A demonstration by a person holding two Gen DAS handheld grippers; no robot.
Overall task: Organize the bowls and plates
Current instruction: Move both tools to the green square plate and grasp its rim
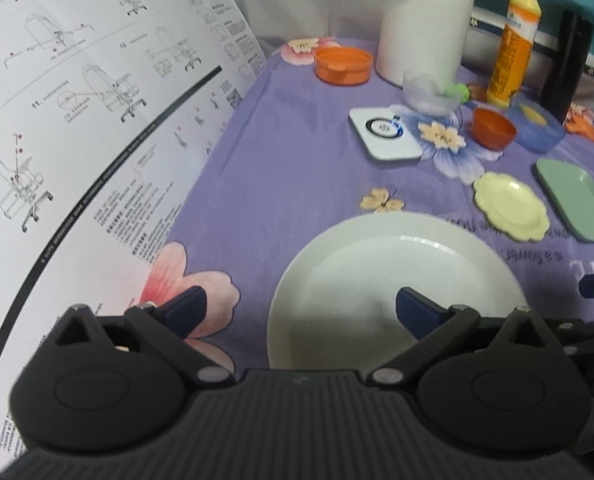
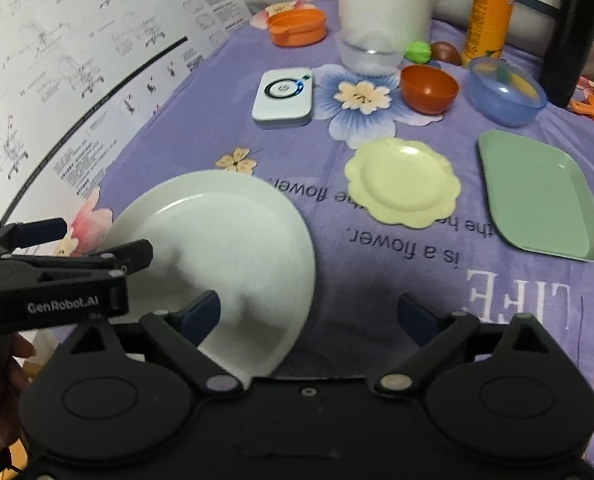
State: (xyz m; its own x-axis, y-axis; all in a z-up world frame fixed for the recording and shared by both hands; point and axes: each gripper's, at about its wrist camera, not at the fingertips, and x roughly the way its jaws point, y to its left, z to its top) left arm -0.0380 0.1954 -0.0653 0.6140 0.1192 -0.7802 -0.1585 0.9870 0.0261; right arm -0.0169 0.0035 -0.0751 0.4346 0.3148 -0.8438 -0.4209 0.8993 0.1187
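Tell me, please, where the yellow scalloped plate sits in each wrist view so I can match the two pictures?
Left wrist: the yellow plate is at right of centre, beyond the white plate and left of the green tray.
Right wrist: the yellow plate is just right of centre, between the white plate and the green tray.
Shared landmark: the white square gadget with the ring.

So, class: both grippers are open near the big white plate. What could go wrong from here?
1. The white plate lies flat on the cloth, so thin jaws may slip off its rim.
2. The left gripper and right gripper are crowded together and could collide.
3. Sliding the plate might bump the yellow plate.
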